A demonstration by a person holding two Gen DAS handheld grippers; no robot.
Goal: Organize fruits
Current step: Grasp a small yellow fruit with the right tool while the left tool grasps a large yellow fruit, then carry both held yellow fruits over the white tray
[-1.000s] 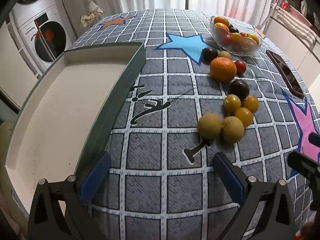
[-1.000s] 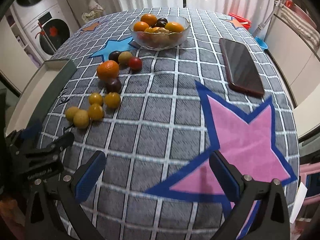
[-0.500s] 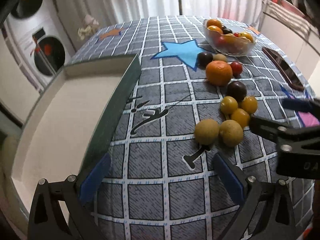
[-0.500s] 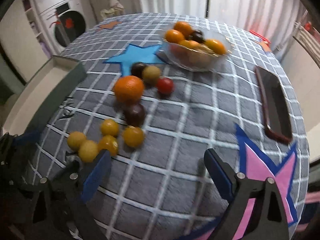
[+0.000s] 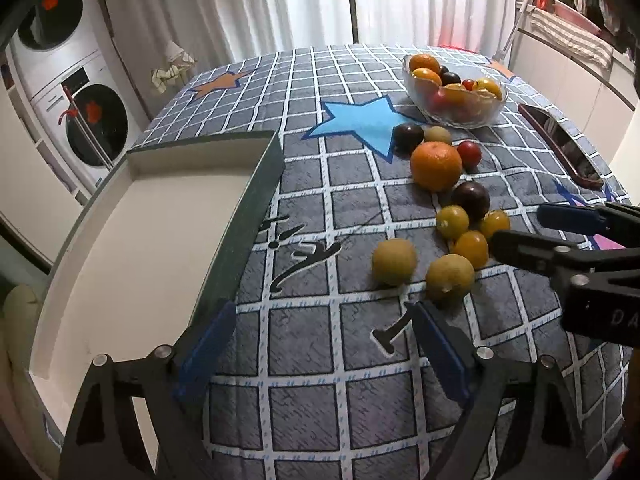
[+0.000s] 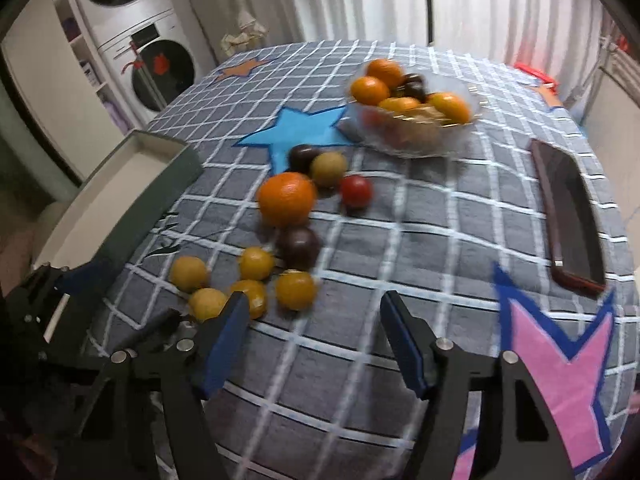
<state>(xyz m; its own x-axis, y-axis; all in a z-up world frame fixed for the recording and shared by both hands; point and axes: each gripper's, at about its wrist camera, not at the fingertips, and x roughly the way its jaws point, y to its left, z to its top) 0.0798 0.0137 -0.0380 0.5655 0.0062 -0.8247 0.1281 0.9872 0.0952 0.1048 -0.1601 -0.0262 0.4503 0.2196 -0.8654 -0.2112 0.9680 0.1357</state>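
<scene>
Both jaws are closing with nothing between them: the left gripper [image 5: 320, 344] above bare checked tablecloth [image 5: 304, 400], the right gripper [image 6: 312, 340] just short of the yellow fruits [image 6: 296, 290]. Beyond them lie a dark plum [image 6: 298, 249], a large orange [image 6: 286, 199] and a red tomato [image 6: 356, 191]. An empty tray [image 5: 120, 240] sits left, a phone [image 6: 568, 208] right, and a glass bowl [image 6: 412, 136] of fruit farthest back.

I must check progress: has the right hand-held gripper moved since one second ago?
Yes. The right hand-held gripper has shifted left, from the pink star toward the yellow fruits. Its jaws are closing, with nothing between them.
</scene>
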